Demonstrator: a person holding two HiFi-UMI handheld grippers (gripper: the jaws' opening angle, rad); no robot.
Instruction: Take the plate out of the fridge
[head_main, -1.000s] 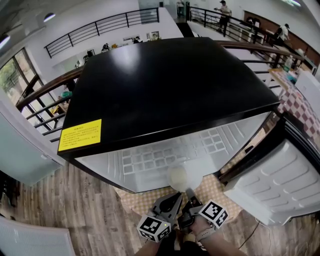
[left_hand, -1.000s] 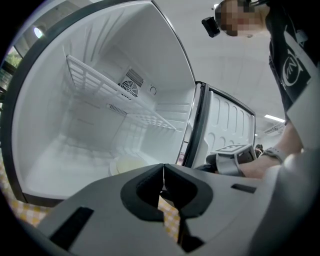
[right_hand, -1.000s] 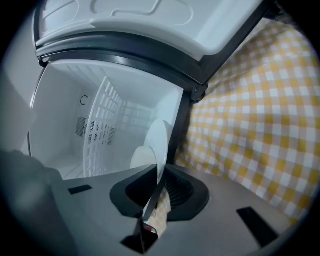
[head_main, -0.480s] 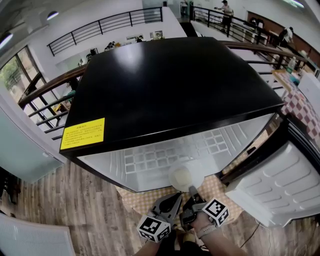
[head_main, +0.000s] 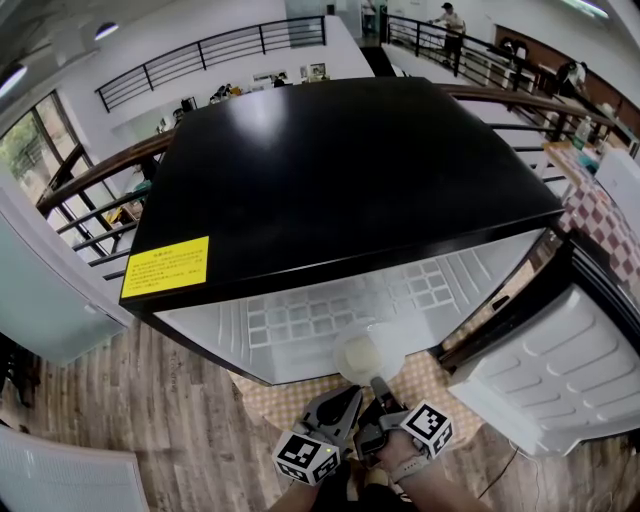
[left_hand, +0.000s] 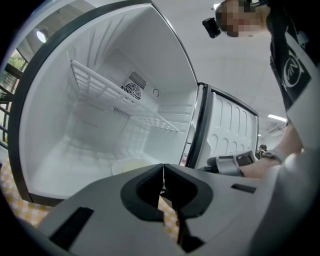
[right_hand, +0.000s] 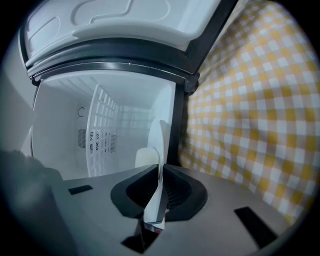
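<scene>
**A:** Report status, near to far.

**B:** At 6 o'clock, read left gripper (left_hand: 163, 172) as closed on nothing, idle just beside right gripper (right_hand: 160, 172). Read right gripper as clamped on the rim of plate (head_main: 362, 355). Toward 12 o'clock, find plate low on the floor of fridge (head_main: 330, 180), near the front edge. Beyond, note wire shelf (left_hand: 115, 95) above and door (head_main: 560, 370) open at 4 o'clock.

**A:** Name step and next move.

**B:** Judged: grasp made, withdrawal in hand. Draw plate level toward 6 o'clock. Hold clamp firm. Clear front edge and door. Keep 1 gripper free for support.
</scene>
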